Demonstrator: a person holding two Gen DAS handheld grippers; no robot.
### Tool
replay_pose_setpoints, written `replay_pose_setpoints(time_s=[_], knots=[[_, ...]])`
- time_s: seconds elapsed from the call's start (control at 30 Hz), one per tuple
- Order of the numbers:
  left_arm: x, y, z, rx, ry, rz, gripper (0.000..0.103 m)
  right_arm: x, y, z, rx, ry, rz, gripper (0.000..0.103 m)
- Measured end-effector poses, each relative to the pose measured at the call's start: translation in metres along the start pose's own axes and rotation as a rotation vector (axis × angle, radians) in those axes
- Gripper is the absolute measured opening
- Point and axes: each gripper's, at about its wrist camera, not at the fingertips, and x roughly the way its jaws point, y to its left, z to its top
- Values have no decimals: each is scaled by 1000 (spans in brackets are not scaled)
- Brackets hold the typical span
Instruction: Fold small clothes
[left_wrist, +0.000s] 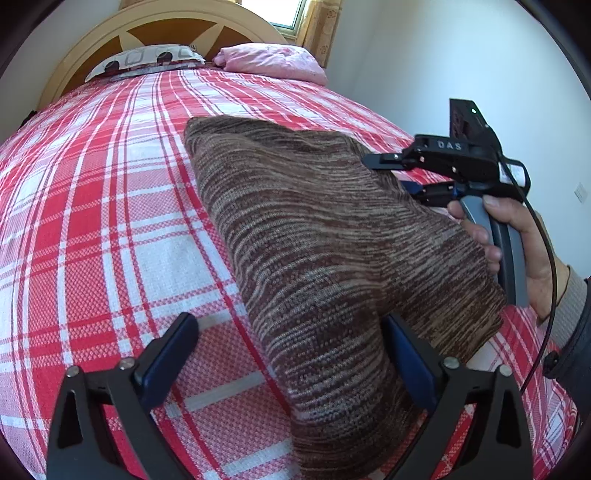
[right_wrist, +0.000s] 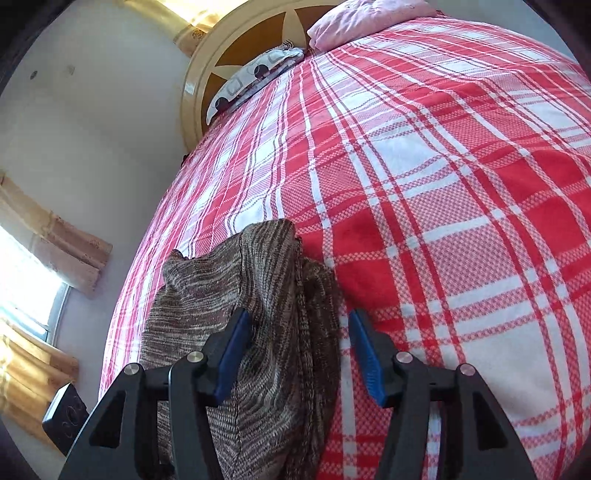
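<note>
A folded brown and beige striped knit garment (left_wrist: 317, 236) lies on the red and white plaid bed cover (left_wrist: 103, 206). My left gripper (left_wrist: 291, 343) is open, its fingers wide apart around the garment's near end; the cloth lies against the right finger (left_wrist: 406, 362). My right gripper (left_wrist: 391, 173) shows in the left wrist view at the garment's far right edge, held by a hand, its tips partly hidden by cloth. In the right wrist view the right gripper (right_wrist: 299, 350) is open and astride the edge of the garment (right_wrist: 266, 295).
A patterned pillow (left_wrist: 147, 59) and a pink pillow (left_wrist: 269, 59) lie at the headboard (left_wrist: 177, 26). A white wall (left_wrist: 461, 55) runs along the bed's right side. Curtains (right_wrist: 48, 251) and a window show in the right wrist view, and a black device (right_wrist: 64, 417) at lower left.
</note>
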Motion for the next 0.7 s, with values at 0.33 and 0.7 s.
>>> replay_pose_setpoints(time_s=[0.33,0.7], knots=[[-3,0,-1,-48,40,-136,39,7,-2,-1,16,22,93,19],[-61,11,-7,-54,-33,-116,22,-15,45,-9,-50,-48,110,15]])
